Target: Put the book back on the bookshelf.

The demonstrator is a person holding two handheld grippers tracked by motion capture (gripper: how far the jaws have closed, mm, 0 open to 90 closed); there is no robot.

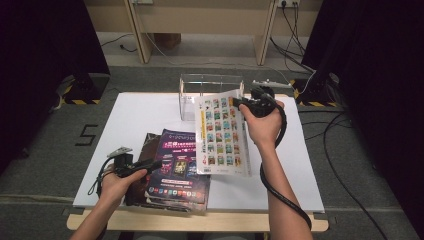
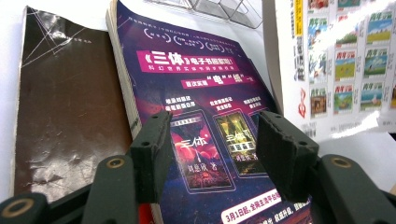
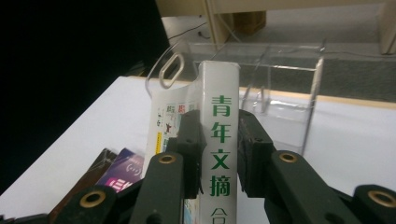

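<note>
A: Start with the high view. What is the right gripper (image 1: 239, 102) doing?

B: It is clamped on the spine of a white-covered magazine (image 1: 222, 132) and holds it off the white table (image 1: 300, 165), cover facing up and toward the camera. It sits just in front of the clear acrylic file holder (image 1: 210, 92) at the far edge; I judge that as the destination, which would explain a spine grip: the book can go in upright.

A: And the left gripper (image 1: 150, 165)?

B: It rests low on the stack of books (image 1: 175, 172) near the table's front edge, probably steadying the stack.

A: Left gripper view?

B: The jaws stand apart with nothing pinched. Between them shows the purple magazine (image 2: 196, 98) on top of the stack, with a dark brown book (image 2: 65, 112) beside it. The lifted magazine hangs at upper right.

A: Right gripper view?

B: Both pads press the white spine with green characters (image 3: 219, 140), held vertical. The acrylic holder's wall with its slot handle (image 3: 170, 70) rises just behind, so the book looks lined up with it.
</note>
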